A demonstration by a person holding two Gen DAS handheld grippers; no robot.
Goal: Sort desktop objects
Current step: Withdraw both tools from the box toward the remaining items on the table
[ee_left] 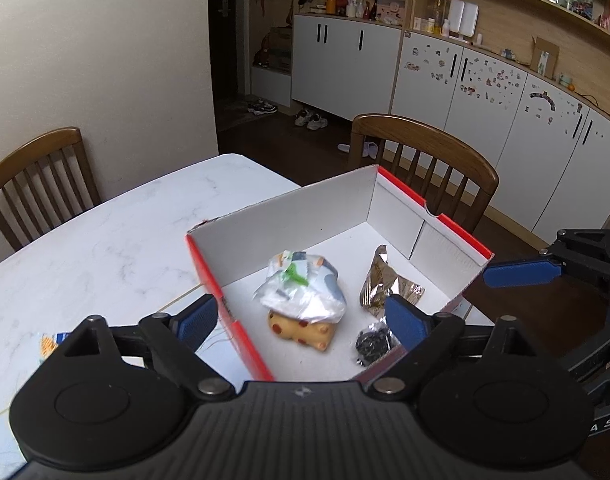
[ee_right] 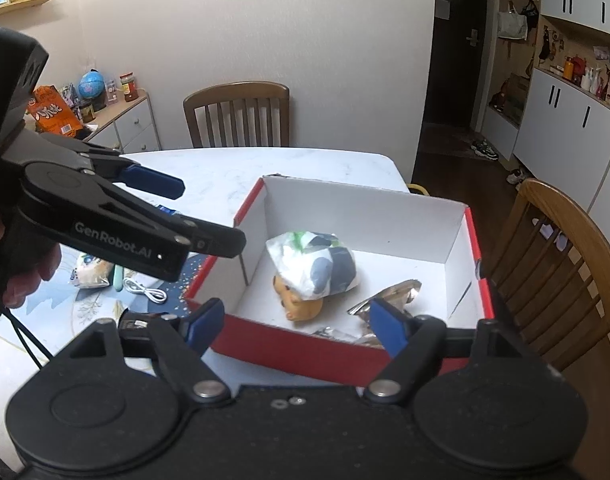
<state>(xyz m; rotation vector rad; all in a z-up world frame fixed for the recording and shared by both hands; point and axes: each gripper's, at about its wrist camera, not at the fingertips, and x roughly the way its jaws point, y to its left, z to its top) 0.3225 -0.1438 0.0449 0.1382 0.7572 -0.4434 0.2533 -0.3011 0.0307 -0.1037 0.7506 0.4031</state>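
A red box with white inside (ee_left: 289,208) (ee_right: 365,208) stands on the white marble table (ee_left: 105,240). In it lie a white printed packet (ee_left: 303,286) (ee_right: 319,262) on top of a yellow spotted toy (ee_left: 301,330) (ee_right: 299,306), a gold foil wrapper (ee_left: 383,284) (ee_right: 393,300) and a small black crumpled thing (ee_left: 373,344). My left gripper (ee_left: 301,322) is open and empty above the box's near end. My right gripper (ee_right: 297,326) is open and empty above the box's red near wall. The right gripper also shows in the left wrist view (ee_left: 521,274), and the left gripper in the right wrist view (ee_right: 193,216).
On the table left of the box lie a snack packet (ee_right: 89,270), a white cable (ee_right: 145,290) and a blue patterned mat (ee_right: 65,308). A packet corner (ee_left: 51,344) shows by my left finger. Wooden chairs (ee_left: 425,156) (ee_right: 241,116) stand around the table.
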